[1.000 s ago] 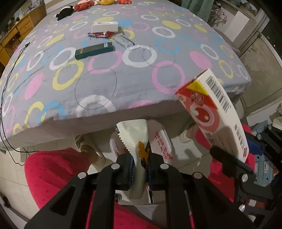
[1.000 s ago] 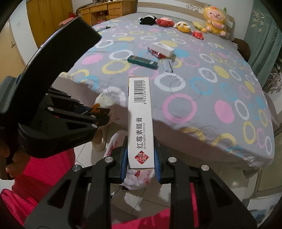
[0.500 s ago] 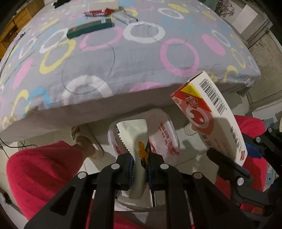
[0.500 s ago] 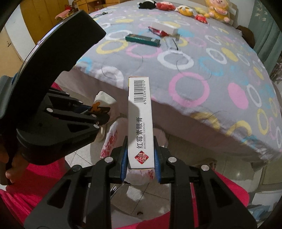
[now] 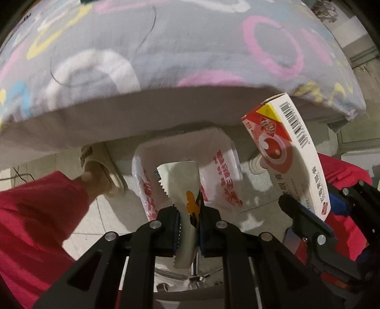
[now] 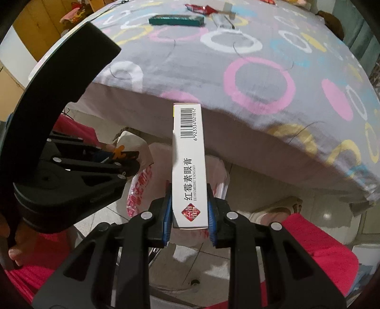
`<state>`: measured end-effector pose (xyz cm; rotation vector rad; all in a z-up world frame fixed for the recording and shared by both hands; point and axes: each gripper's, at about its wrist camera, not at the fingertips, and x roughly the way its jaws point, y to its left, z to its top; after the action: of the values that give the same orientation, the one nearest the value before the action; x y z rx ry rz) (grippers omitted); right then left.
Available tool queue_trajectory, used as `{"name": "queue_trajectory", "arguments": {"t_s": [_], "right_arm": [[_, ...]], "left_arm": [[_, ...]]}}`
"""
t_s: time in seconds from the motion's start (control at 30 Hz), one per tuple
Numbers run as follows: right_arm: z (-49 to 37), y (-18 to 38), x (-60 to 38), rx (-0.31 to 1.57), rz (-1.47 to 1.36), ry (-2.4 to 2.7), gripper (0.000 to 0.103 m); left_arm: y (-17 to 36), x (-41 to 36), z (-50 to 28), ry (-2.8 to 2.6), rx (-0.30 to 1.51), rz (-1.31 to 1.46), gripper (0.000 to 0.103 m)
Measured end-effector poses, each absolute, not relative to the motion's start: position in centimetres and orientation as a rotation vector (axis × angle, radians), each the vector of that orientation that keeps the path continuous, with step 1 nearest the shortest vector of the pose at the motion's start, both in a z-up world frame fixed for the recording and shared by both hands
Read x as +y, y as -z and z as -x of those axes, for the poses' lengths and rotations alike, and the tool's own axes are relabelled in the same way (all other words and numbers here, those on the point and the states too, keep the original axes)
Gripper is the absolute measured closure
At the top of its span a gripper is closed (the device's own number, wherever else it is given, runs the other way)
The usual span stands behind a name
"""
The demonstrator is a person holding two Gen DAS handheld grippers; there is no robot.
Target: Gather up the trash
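Note:
My left gripper (image 5: 190, 228) is shut on a cream snack wrapper (image 5: 180, 187) with a serrated edge, hanging over a white plastic bag (image 5: 223, 176) with red print on the floor beside the bed. My right gripper (image 6: 188, 214) is shut on a white and red ointment box (image 6: 188, 164), which stands upright over the same plastic bag (image 6: 140, 190). In the left wrist view the ointment box (image 5: 289, 152) and the right gripper (image 5: 306, 221) appear at the right. The left gripper (image 6: 125, 164) shows at the left of the right wrist view, wrapper barely seen.
The bed (image 6: 261, 78) with a grey ring-patterned sheet fills the upper part. On it lie a dark green box (image 6: 177, 20), a red wrapper (image 6: 199, 9) and a clear packet (image 6: 224, 21). A person's red trouser legs (image 5: 35, 225) and a slippered foot (image 5: 99, 171) flank the bag.
Both grippers have sunk below the bed's edge toward the bag on the floor, each still holding its item. The bed top has slid up out of the left wrist view.

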<state>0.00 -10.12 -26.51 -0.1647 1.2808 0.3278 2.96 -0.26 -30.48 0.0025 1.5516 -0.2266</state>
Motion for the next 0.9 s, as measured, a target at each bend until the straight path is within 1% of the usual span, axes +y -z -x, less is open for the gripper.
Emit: {"name": "queue_trajectory", "arguments": {"t_s": [0.43, 0.67, 0.9], "right_arm": [[-1.1, 32.4, -9.4, 1.414, 0.123, -0.311, 0.079], [-1.4, 35.6, -9.0, 1.486, 0.118, -0.308, 0.079], [-1.7, 38.2, -8.9, 1.544, 0.111, -0.3, 0.079]], "left_arm": [[36.4, 0.4, -3.6, 0.155, 1.694, 0.098, 0.09], [40.3, 1.5, -3.9, 0.121, 1.813, 0.219, 0.09], [42.8, 2.0, -4.4, 0.089, 1.878, 0.304, 0.09]]}}
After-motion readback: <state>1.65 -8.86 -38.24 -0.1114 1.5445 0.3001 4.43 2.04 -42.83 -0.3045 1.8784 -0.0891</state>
